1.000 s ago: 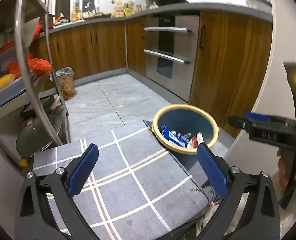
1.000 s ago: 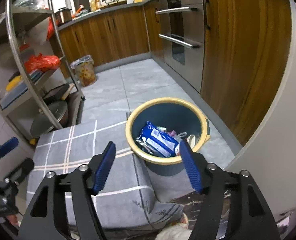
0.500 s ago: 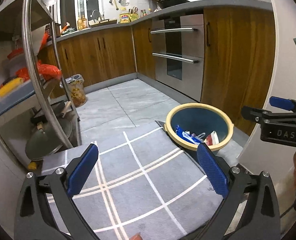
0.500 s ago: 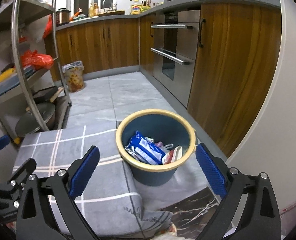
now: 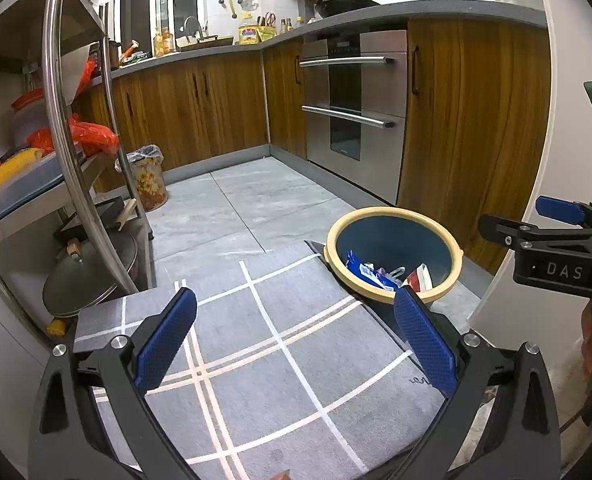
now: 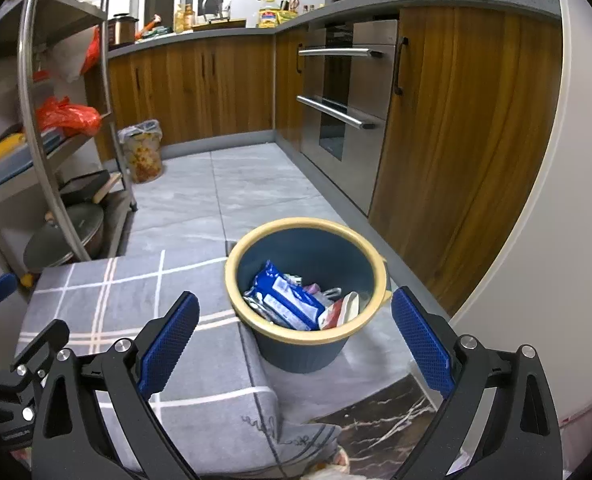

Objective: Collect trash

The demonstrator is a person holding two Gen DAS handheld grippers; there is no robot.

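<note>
The trash [image 6: 284, 304] is seen inside the blue bin [image 6: 308, 228], placed beside the grey rug [image 5: 256, 344] for easy reach. The right gripper [image 6: 296, 340] and left gripper [image 5: 296, 340] are held wide open, empty.

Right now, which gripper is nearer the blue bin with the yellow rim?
Right. The right gripper hangs open just short of the bin, facing it nearly head on. The left gripper is open over the grey checked mat, with the bin ahead to its right.
</note>
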